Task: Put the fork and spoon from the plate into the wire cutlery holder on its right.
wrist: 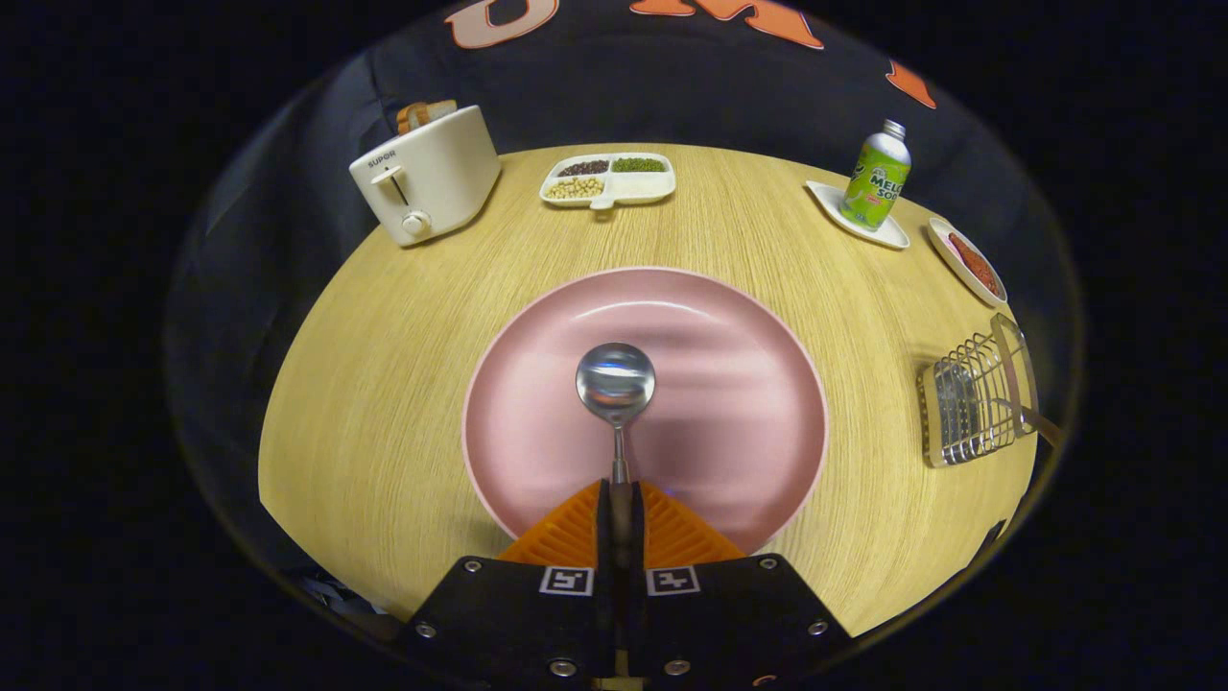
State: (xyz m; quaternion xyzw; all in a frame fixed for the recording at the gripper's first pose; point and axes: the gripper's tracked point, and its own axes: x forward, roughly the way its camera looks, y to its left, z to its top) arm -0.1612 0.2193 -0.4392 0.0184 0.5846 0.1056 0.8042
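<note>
My gripper is shut on the handle of a metal spoon. Its bowl points ahead, over the middle of the pink plate. Both orange fingers press together on the handle just above the plate's near rim. The wire cutlery holder stands on the table to the right of the plate, and a handle, probably the fork's, pokes out of it to the right.
On the round wooden table, a white toaster stands at the far left and a divided dish of beans at the far middle. A green bottle on a white saucer and a small dish sit at the far right.
</note>
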